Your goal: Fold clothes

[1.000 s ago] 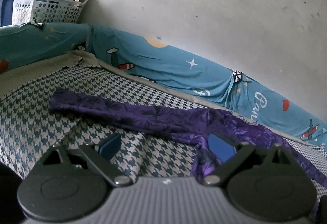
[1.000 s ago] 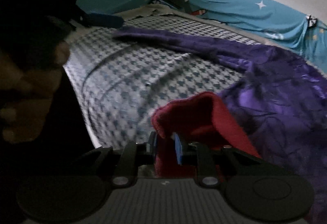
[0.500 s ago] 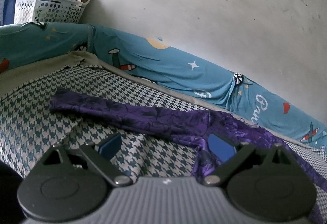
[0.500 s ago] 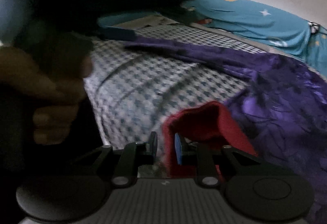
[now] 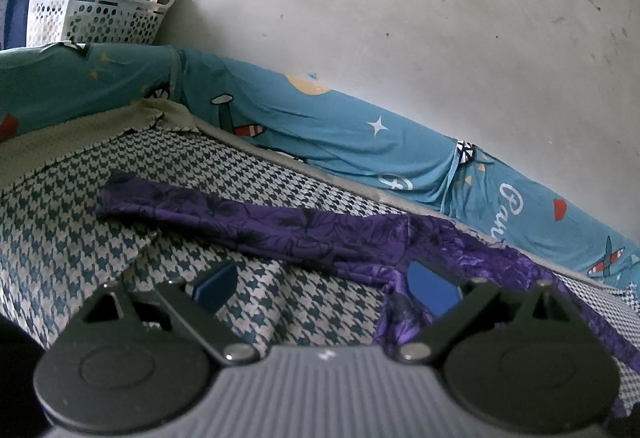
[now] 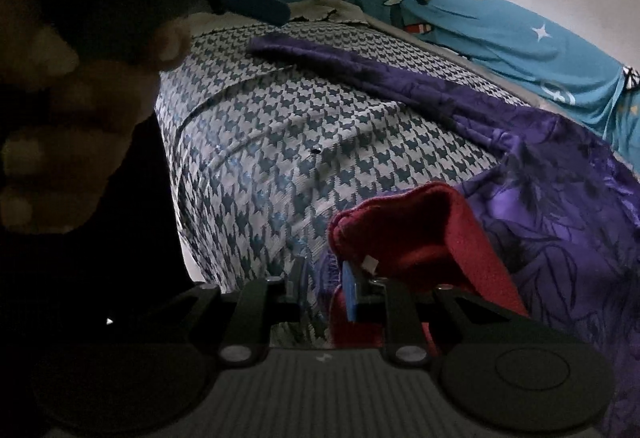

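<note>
Two grippers, two garments, one basket. Right gripper: jaws drawn close together and clamped on a fold of the red garment, with a strip of purple cloth pinched in beside it. Left gripper: jaws wide apart, nothing between the pads, poised over the near edge of the houndstooth bedspread, its right pad just in front of the purple garment.

Red garment bunched up at the near edge of the bedspread, lying on the purple one. Purple garment spread toward the right side of the bed, one long sleeve stretched flat across the bedspread toward the far left corner.

Compared with a second ago: red fold further to the right and a little lower in the right wrist view, more houndstooth bare beside it; same pinch on the cloth. Left wrist view almost unchanged, sleeve and jaws in the same places.

Around: blue cartoon-print sheet bunched along the far edge against a pale scuffed wall; one white perforated basket with bags and paper beyond the far left corner. In the right wrist view, a dark blurred hand on the other gripper fills the left side, hiding that part of the bed.
</note>
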Motion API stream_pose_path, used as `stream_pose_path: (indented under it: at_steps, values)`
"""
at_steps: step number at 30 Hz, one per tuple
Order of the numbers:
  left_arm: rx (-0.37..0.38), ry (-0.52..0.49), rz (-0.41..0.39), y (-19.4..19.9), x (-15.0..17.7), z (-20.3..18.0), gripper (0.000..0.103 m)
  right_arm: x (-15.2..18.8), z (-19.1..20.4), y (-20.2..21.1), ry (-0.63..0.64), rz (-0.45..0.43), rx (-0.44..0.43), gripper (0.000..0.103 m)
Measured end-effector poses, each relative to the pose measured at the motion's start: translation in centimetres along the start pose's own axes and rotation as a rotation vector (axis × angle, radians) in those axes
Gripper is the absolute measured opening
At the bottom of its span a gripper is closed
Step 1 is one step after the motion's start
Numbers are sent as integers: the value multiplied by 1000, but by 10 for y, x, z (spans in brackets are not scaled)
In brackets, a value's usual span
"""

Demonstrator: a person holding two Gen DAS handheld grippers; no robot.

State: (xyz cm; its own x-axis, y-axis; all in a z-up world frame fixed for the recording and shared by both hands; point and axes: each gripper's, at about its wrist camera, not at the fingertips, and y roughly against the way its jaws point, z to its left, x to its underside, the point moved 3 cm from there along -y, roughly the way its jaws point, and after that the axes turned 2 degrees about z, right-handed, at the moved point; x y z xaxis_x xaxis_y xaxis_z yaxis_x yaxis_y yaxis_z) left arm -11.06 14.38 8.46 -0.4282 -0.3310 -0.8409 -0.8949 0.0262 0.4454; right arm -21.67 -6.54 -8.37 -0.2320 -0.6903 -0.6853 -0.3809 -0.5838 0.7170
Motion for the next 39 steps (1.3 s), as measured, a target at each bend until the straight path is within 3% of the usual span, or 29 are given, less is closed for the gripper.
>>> stream_pose_path:
  at_steps: [15,18,21,28,31,34,39]
  values:
    - [-4,-13,2,-1,1,-1,96,9,16,-9,191,-35,97,9]
    - [-7,-10,2,-1,1,1,96,3,10,2,91,-13,-25,7]
    - [-14,16,-6,-1,-1,6,96,-3,0,17,-84,11,-256,7]
    - [-20,0,-1,-3,0,4,96,-2,-7,21,-194,54,-364,13]
    - [-14,-18,16,-5,3,1,97,0,-8,35,-190,8,-400,13]
    - [-20,-21,23,-7,5,1,97,1,-22,47,-220,-29,-351,14]
    - [-23,-25,34,-10,6,-1,97,7,-57,58,-284,-76,-182,16]
